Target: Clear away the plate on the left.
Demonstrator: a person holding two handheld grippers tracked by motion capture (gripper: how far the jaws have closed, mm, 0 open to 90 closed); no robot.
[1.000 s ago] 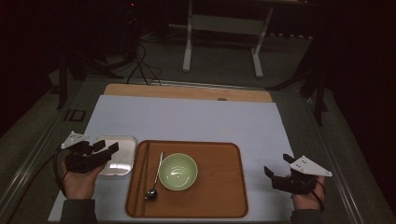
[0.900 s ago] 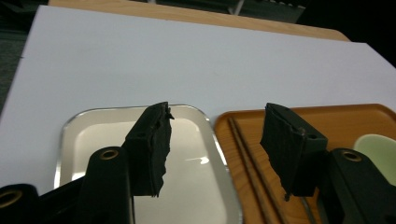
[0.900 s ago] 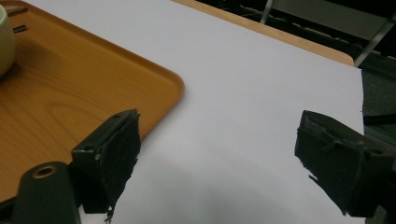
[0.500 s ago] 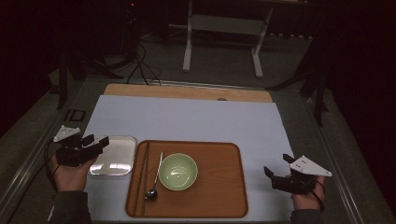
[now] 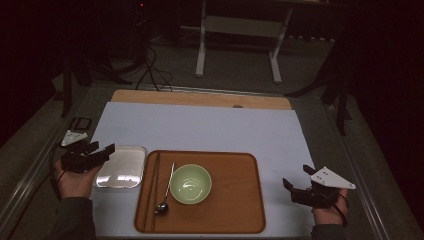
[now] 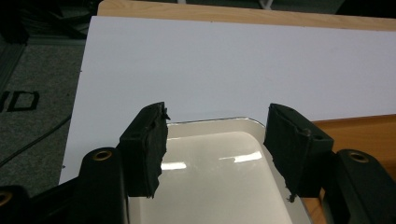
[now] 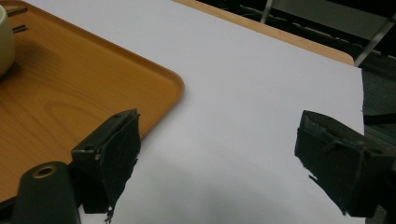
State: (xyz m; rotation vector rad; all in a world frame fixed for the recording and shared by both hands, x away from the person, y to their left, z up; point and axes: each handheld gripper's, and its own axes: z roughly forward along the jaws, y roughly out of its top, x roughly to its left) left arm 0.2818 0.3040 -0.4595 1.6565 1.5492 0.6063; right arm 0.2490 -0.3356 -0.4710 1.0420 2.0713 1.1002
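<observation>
A small shiny metal tray [image 5: 121, 166] lies on the white mat, left of a wooden tray [image 5: 235, 210]. The wooden tray holds a pale green bowl [image 5: 190, 183], a dark spoon [image 5: 167, 192] and chopsticks [image 5: 153, 185]. My left gripper [image 5: 102, 152] hovers at the metal tray's left edge; its jaws have just been opening and nothing is between them. In the left gripper view, that gripper [image 6: 215, 140] frames the metal tray's [image 6: 210, 177] far rim. My right gripper [image 5: 296, 177] stands open right of the wooden tray, its jaws [image 7: 219, 154] over bare mat beside the tray corner [image 7: 70, 93].
The white mat [image 5: 200, 130] covers most of the table, with a wooden strip [image 5: 200, 99] along its far edge. A metal rail [image 5: 30, 175] runs down the table's left side. A white stand [image 5: 235, 45] and cables sit on the floor beyond.
My left gripper has slid left, from above the metal tray to its left edge, and its jaws stand a little wider. The right gripper has stayed put.
</observation>
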